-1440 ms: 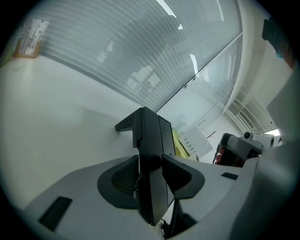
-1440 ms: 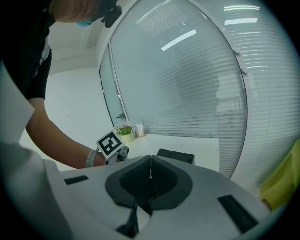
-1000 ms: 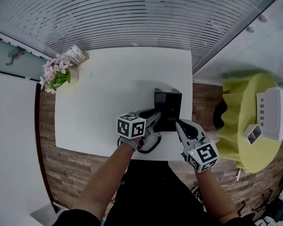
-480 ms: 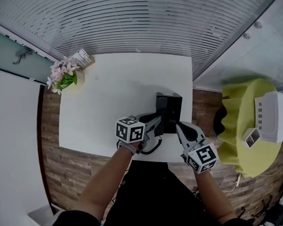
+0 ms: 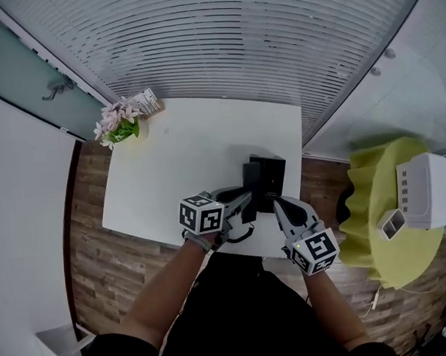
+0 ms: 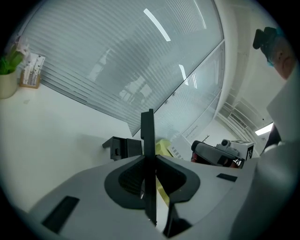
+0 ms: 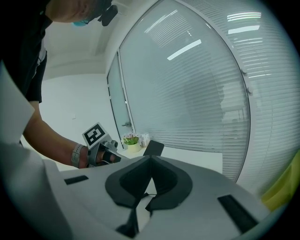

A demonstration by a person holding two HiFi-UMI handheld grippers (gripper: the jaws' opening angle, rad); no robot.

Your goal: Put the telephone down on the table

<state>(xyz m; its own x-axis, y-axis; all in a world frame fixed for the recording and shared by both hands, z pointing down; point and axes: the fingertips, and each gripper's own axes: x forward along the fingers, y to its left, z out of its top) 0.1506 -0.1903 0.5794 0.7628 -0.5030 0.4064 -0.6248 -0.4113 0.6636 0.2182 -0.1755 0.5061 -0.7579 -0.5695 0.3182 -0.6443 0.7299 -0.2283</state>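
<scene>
The left gripper point(image 5: 246, 197) pinches a thin black slab point(image 6: 148, 140) of the telephone point(image 5: 269, 180). Its jaws have just been closing and now press on both faces of the slab. The right gripper point(image 5: 277, 203), at lower right of centre in the head view, has its jaws pressed together on nothing. Each gripper's cube shows only black-and-white square markers, no words.

The telephone is plain matt black with no readable brand. In the head view it sits at the near right edge of the white table point(image 5: 178, 161), and a dark cord point(image 5: 240, 235) loops below the left gripper.

The left gripper view shows the slab edge-on, with a black boxy piece point(image 6: 123, 147) standing on the table top behind it. The right gripper view shows the slab's broad face, with rounded corners.

At the table's far left corner stand a flower pot point(image 5: 119, 125) and a printed box point(image 5: 150, 104), whose print is too small to read. At the right edge of the head view is a yellow cloth point(image 5: 372, 204) with a white appliance point(image 5: 429, 190). Slatted blinds point(image 5: 224, 41) fill the top.
</scene>
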